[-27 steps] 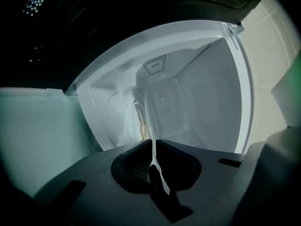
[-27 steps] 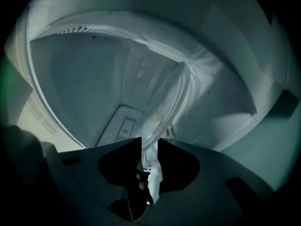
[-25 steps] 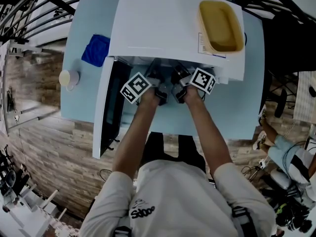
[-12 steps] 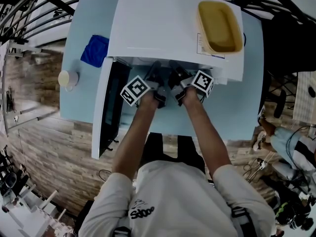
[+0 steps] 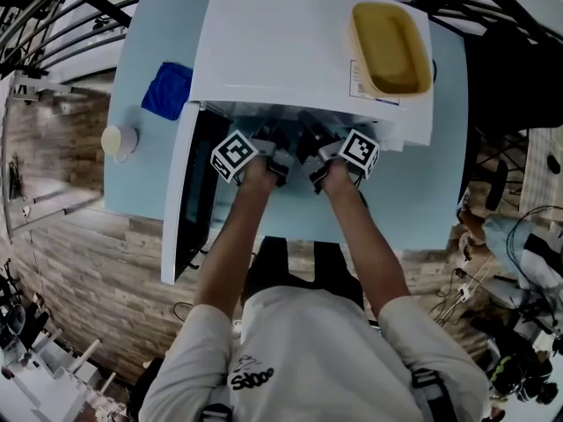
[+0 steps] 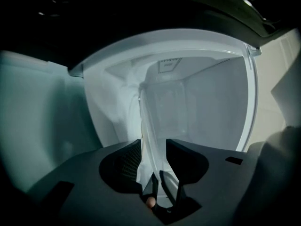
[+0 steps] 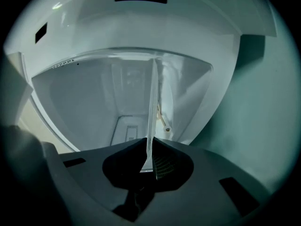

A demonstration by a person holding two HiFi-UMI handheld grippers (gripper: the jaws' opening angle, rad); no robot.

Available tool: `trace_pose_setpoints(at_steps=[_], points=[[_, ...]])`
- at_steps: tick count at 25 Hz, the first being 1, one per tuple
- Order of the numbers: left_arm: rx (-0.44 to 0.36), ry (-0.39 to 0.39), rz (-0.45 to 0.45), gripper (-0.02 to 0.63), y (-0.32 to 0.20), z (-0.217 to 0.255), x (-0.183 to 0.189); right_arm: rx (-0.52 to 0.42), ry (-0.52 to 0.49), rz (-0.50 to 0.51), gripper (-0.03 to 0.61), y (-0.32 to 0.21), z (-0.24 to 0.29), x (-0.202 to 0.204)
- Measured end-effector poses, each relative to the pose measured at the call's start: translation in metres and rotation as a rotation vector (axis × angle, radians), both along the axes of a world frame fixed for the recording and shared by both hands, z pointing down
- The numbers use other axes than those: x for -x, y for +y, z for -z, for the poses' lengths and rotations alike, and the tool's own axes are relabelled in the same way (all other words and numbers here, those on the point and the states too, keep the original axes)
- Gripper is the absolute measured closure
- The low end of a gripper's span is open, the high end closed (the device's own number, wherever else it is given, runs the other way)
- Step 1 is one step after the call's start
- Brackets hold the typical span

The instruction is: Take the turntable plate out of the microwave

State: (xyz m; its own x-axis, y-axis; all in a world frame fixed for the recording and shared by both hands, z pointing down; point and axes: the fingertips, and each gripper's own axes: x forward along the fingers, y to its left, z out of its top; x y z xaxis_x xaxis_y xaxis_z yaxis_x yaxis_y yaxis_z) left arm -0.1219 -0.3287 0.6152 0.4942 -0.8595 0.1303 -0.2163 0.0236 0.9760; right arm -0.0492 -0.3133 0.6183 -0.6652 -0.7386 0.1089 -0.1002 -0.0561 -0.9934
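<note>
The turntable plate (image 7: 151, 112) was clear glass, smooth and glossy, with light catching along its thin edge. The microwave (image 5: 290, 42) had a smooth white casing with a soft sheen, and its door (image 5: 195, 196) held a dark, glossy pane. Inside, the cavity walls (image 6: 211, 107) looked like pale, smooth enamel. On top sat a yellow tub (image 5: 391, 47) of slick plastic. The worktop (image 5: 427, 192) was pale blue and matt, and a blue cloth (image 5: 170, 89) on it looked soft. The floor (image 5: 97, 271) showed rough-grained wood planks.

— Anything legible here?
— Hardly. The shirt (image 5: 303, 341) has a dark scrawled logo (image 5: 253, 378) whose letters are unclear. The microwave (image 5: 281, 42) carries a small label (image 5: 356, 79) on top — its print is too fine to read.
</note>
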Motion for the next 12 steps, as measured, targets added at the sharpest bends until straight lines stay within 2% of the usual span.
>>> trace_pose_setpoints(at_steps=[3,8,9,12], points=[[-0.01,0.014,-0.006,0.447,-0.011,0.003,0.0,0.002,0.001,0.005,0.548,0.0,0.001,0.001],[0.041,-0.005,0.001,0.551,-0.013,-0.005,-0.002,0.009,0.01,0.004,0.548,0.0,0.0,-0.002],[0.05,-0.003,0.006,0.554,-0.012,-0.006,-0.001,0.009,0.016,0.006,0.548,0.0,-0.001,-0.001],[0.078,0.052,0.023,0.562,-0.009,-0.008,0.0,0.003,0.036,0.011,0.548,-0.001,-0.001,-0.001]])
